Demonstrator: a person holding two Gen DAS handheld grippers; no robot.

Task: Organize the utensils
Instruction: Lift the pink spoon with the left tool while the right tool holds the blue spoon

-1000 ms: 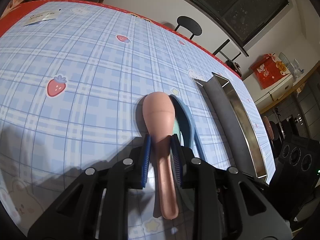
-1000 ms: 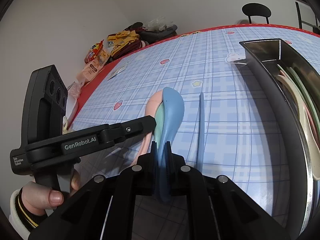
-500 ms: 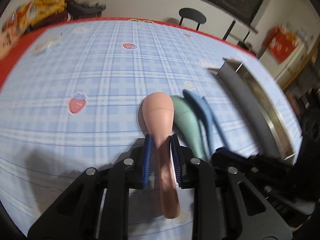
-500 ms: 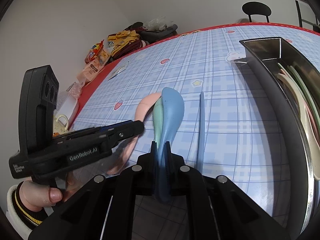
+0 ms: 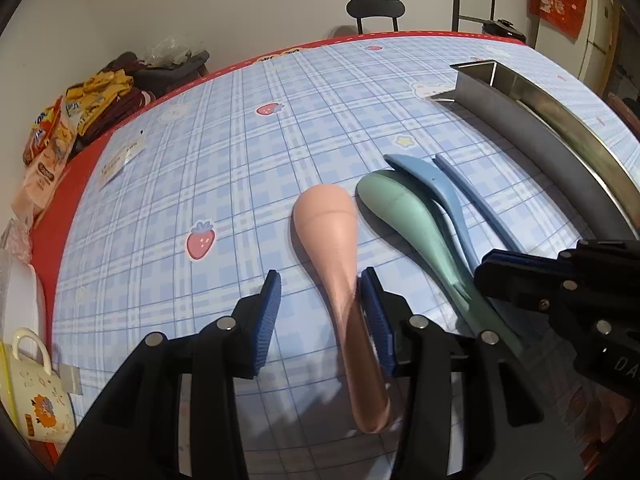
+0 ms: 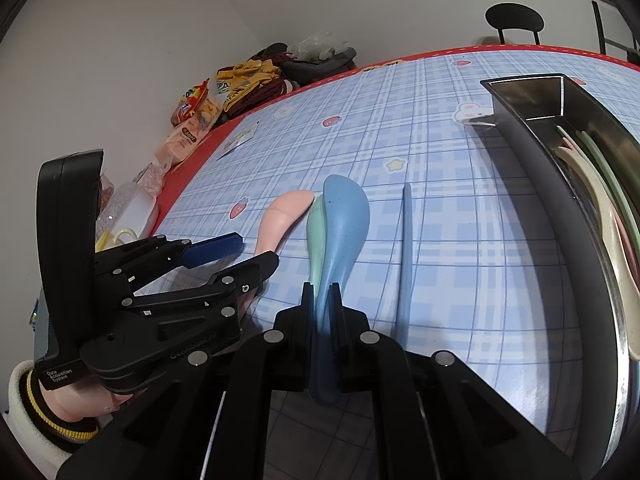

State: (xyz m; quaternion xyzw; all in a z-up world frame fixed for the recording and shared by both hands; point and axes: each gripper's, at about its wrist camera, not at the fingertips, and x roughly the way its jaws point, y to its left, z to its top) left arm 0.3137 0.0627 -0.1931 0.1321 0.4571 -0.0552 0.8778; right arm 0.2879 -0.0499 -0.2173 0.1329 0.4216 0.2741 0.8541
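A pink spoon (image 5: 328, 232) lies on the checked tablecloth between the jaws of my left gripper (image 5: 320, 280). Those jaws are opening: the left pad stands clear of the handle and the right pad is just beside it. A green spoon (image 5: 400, 208), a blue spoon (image 5: 432, 184) and a thin blue utensil (image 5: 476, 196) lie to its right. My right gripper (image 6: 319, 294) is shut on the handle of the blue spoon (image 6: 344, 216), which leans over the green spoon (image 6: 316, 220). The left gripper (image 6: 252, 252) shows at the left of the right wrist view.
A long metal tray (image 6: 560, 200) runs along the right and holds several pale utensils (image 6: 600, 200). A mug (image 5: 32, 384) and snack packs (image 5: 48, 148) sit by the table's left edge. A paper tag (image 5: 122, 158) lies on the cloth. A chair (image 5: 374, 10) stands behind the table.
My left gripper has rolled and its jaws have spread apart, letting go of the pink spoon's handle. The right gripper has kept still on the blue spoon.
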